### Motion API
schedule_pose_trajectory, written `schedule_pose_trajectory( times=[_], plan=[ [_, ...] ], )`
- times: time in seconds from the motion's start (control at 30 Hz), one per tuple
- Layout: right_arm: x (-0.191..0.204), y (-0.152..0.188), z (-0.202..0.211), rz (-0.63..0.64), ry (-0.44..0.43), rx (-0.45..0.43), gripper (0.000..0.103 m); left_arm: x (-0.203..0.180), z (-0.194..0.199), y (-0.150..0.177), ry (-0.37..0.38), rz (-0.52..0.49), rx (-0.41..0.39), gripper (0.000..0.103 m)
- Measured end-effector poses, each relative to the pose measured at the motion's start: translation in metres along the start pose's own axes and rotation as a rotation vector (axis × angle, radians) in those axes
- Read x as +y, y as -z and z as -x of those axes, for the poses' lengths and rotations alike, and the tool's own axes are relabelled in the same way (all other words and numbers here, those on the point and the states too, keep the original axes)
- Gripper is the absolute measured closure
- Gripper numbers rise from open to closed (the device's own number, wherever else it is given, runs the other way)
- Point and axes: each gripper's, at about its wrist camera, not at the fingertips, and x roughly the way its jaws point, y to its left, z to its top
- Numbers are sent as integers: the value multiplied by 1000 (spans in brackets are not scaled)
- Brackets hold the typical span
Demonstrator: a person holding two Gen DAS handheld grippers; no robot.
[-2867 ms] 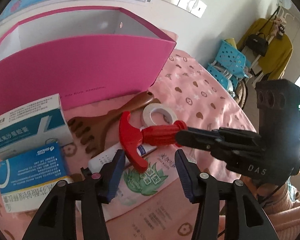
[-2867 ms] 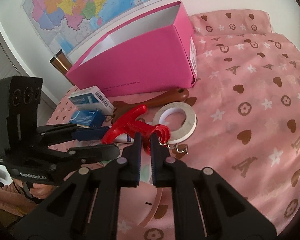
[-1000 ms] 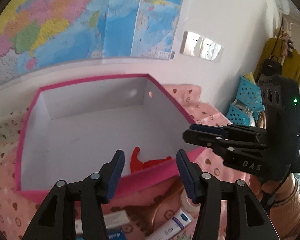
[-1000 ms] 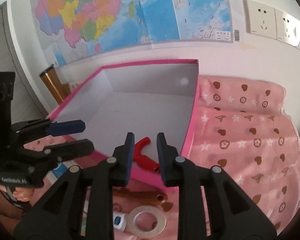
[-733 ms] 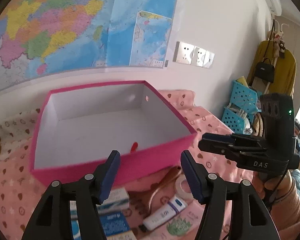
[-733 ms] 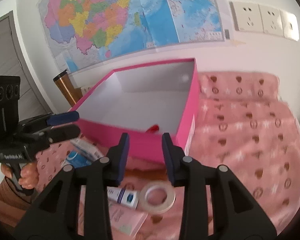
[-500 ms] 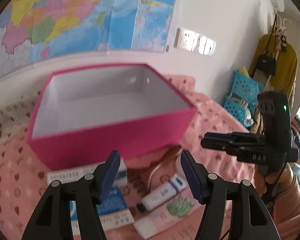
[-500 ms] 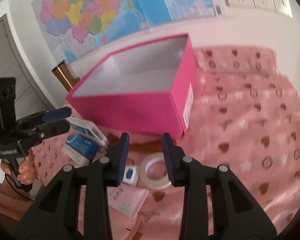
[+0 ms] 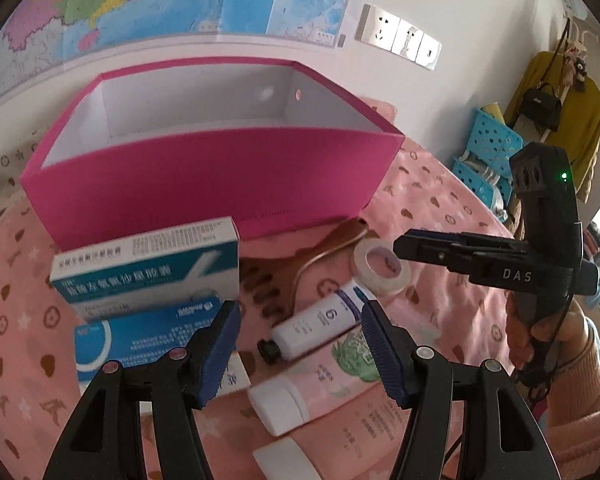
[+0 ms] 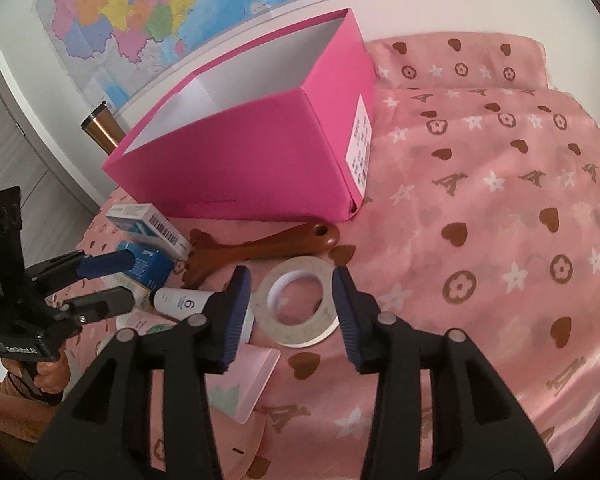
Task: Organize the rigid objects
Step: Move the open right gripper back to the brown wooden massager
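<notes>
A pink open-top box stands on the pink cloth; its floor is hidden from here. In front of it lie a white tape roll, a brown wooden scratcher, a white tube marked 6, a pink tube and two blue-and-white medicine boxes. My right gripper is open and empty, its fingers either side of the tape roll, just above it. My left gripper is open and empty above the white tube.
A pink patterned cloth covers the surface, with bare cloth to the right. A map and wall sockets are behind the box. A copper tumbler stands at the far left. Blue baskets stand beside the surface.
The red hook tool went from my right gripper into the pink box. Both grippers then came back down to the items in front; the right one opened wider over the tape roll.
</notes>
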Motion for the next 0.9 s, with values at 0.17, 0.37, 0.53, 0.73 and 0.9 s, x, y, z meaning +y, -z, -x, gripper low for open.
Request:
schedule_pose_trajectory(
  times=[0.17,0.37,0.53,0.73,0.9],
  plan=[
    [0,6,4,-12,-11,-1,58,2,0,7,13,8,17,39],
    [-5,8,1,-16,10,14,58,3,-5,6,19,17,24,39],
    [-8,-1,-9,-3,46,15,58,4,-20,2,46,38,50,39],
    [-14,-18,-29,1,55,33,57,3,-34,-2,41,44,75,39],
    [-13,-24,-41,-1,28,45,52,6,-40,-8,36,54,88,39]
  ],
)
